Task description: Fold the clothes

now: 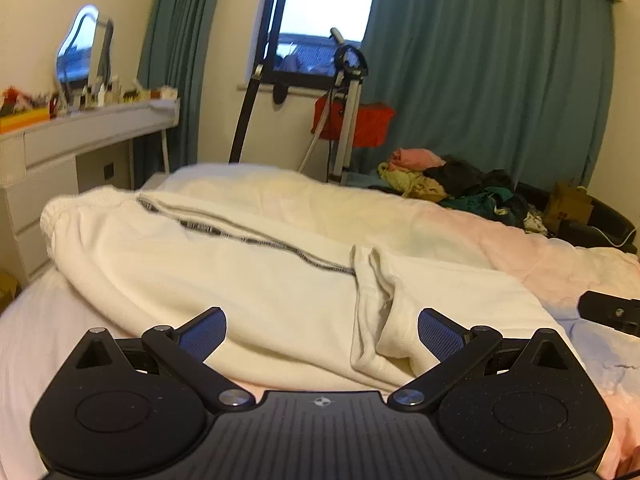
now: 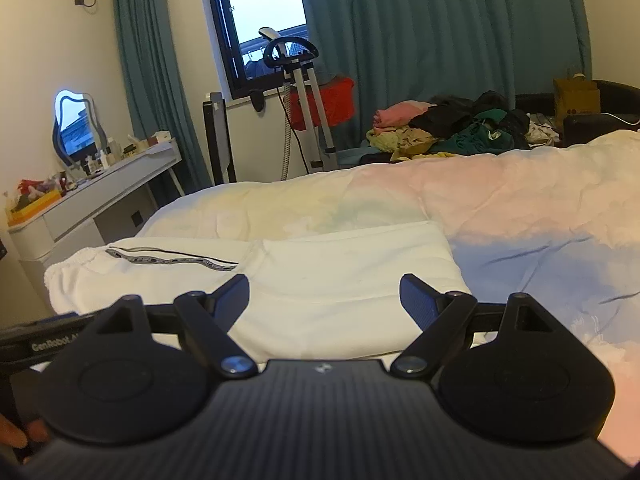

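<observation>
A pair of white sweatpants [image 1: 248, 280] with a black-and-white side stripe [image 1: 256, 240] lies folded on the bed, waistband at the left. My left gripper [image 1: 322, 334] is open and empty, its fingers just above the near edge of the pants. In the right wrist view the same pants [image 2: 320, 280] lie ahead, stripe [image 2: 172, 259] at the left. My right gripper [image 2: 325, 300] is open and empty, hovering over their near edge. The right gripper's tip shows at the right edge of the left wrist view [image 1: 612, 312].
The bed cover [image 2: 520, 232] is pale pink, white and blue. A pile of mixed clothes [image 2: 452, 128] lies at the far side. A white dressing table [image 2: 100, 196] with a mirror stands left. A garment steamer stand [image 2: 308, 108] and teal curtains [image 2: 440, 40] are behind.
</observation>
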Action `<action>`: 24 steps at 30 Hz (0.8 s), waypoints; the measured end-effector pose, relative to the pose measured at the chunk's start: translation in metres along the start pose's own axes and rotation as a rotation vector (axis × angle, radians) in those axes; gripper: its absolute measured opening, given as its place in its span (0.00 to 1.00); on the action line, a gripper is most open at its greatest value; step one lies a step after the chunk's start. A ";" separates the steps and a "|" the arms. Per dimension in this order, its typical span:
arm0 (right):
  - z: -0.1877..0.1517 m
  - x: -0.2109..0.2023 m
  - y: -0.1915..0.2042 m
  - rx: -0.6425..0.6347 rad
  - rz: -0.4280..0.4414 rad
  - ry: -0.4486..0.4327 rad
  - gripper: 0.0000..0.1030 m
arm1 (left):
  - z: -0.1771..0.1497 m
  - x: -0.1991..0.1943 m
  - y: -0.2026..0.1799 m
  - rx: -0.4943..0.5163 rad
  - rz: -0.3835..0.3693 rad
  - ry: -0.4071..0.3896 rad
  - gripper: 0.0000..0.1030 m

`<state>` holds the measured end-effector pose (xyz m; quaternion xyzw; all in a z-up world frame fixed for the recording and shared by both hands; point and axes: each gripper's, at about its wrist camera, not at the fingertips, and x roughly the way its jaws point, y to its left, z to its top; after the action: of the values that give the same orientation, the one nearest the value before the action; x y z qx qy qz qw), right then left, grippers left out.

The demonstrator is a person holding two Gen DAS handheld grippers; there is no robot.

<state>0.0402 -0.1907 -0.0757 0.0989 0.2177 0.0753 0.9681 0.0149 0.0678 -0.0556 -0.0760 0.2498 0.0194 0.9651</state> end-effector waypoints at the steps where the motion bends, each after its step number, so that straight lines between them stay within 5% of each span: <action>1: 0.000 0.000 -0.001 0.004 0.000 0.000 0.81 | 0.000 0.003 0.002 -0.019 0.002 0.017 1.00; 6: -0.001 0.001 -0.005 0.016 0.003 0.006 0.81 | -0.009 0.030 0.019 -0.185 -0.014 0.186 1.00; 15: -0.001 0.001 -0.017 0.062 0.008 0.018 0.81 | -0.015 0.060 0.079 -0.514 0.063 0.335 1.00; 24: -0.009 0.010 -0.024 0.094 0.006 0.069 0.81 | 0.008 0.086 0.178 -0.890 0.156 0.333 0.93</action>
<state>0.0482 -0.2101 -0.0929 0.1422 0.2538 0.0711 0.9541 0.0804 0.2450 -0.1147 -0.4646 0.3734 0.1844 0.7815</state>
